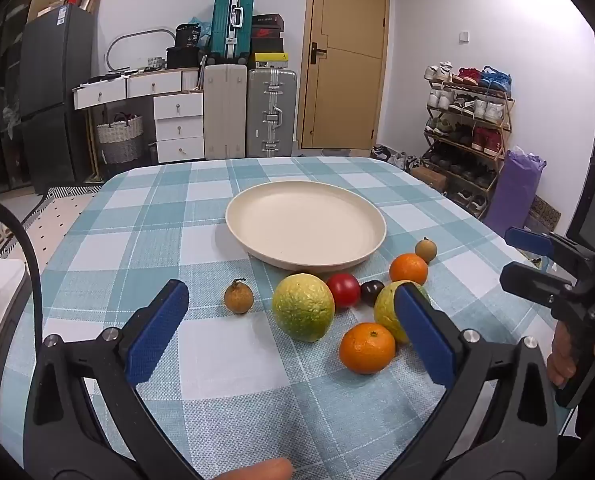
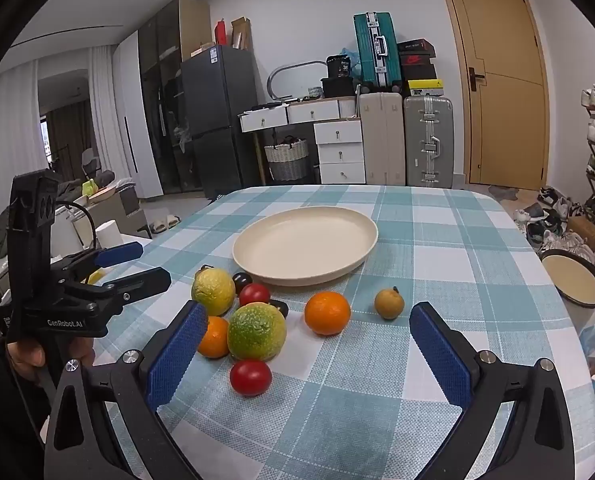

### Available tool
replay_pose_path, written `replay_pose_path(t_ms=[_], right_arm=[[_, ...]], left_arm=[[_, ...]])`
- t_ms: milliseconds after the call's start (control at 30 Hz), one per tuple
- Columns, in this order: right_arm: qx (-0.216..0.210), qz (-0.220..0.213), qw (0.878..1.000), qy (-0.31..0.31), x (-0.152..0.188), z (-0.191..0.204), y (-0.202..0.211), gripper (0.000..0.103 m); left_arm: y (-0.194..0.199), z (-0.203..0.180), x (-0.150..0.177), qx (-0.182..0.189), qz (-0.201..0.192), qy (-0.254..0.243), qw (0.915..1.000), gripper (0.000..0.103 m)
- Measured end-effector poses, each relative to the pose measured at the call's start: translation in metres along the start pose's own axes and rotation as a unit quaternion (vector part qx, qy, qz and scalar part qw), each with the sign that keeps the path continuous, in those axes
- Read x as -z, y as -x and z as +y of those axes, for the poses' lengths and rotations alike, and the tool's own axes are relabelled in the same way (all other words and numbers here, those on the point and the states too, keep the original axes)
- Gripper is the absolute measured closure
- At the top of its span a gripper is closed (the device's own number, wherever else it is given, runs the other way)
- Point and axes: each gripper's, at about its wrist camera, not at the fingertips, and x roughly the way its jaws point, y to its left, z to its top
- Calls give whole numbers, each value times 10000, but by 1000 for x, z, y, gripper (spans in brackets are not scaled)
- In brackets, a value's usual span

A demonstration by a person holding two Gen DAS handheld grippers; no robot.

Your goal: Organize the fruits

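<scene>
I hold the left gripper and right gripper, jaws released and empty, above bare checked worktop, the fruits clustered just before the cream plate, well inside the worktop's edges.

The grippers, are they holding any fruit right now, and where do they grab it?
No, nothing is held. The left gripper and the right gripper are both wide open above the tablecloth, and every fruit lies loose on it, near the empty plate.
</scene>
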Motion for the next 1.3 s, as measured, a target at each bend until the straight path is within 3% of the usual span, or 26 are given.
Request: replay_pose_path(t_ms=[1300], right_arm=[[15,31,10000,77,1,4,-2,0]], left_arm=[[0,0,0,-15,13,-34,10000,1]])
